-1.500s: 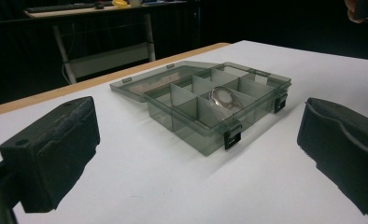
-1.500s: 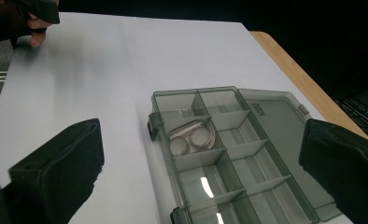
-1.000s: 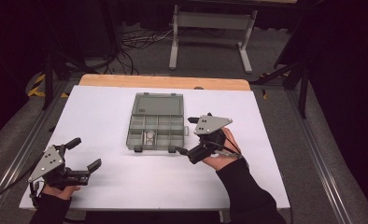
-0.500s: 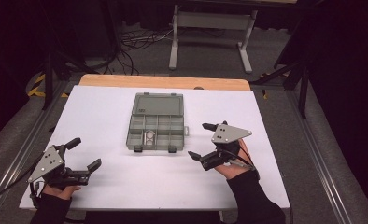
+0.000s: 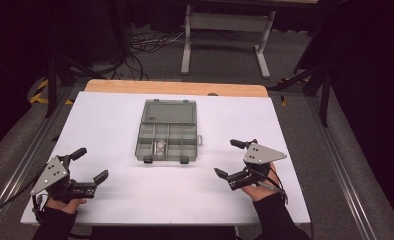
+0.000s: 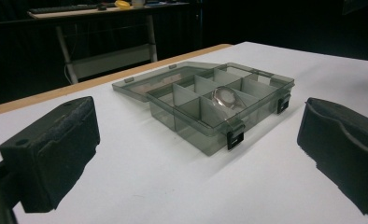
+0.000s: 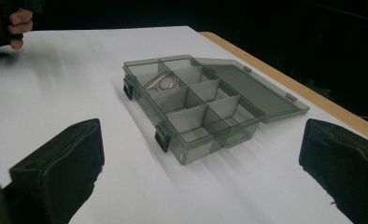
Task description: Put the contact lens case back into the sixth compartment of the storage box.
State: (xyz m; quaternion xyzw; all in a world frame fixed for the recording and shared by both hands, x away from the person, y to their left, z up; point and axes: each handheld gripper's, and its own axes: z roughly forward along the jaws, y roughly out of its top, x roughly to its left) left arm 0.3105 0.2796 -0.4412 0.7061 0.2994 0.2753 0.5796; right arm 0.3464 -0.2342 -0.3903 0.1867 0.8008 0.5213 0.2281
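Left claw [image 5: 85, 167] spread, empty, near bench [image 5: 305, 150] front-left corner; open compartment box [image 5: 166, 132] w/ metal ring [image 5: 160, 145] sits mid-bench; right claw [image 5: 232, 160] spread, empty, front-right — prob. best approach box low & square, steadying w/ other.

Bare white table [image 5: 110, 125] surrounds the open organizer box [image 5: 166, 131], the sole obstacle.

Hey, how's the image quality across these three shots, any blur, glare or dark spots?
High view: white table evenly bright, the surroundings nearly black. Left gripper view: the compartment box fairly sharp, casting a soft shadow, the near jaws dark and soft. Right gripper view: some streaky motion blur on the table beside the box, and a faint sheen on the metal ring inside.
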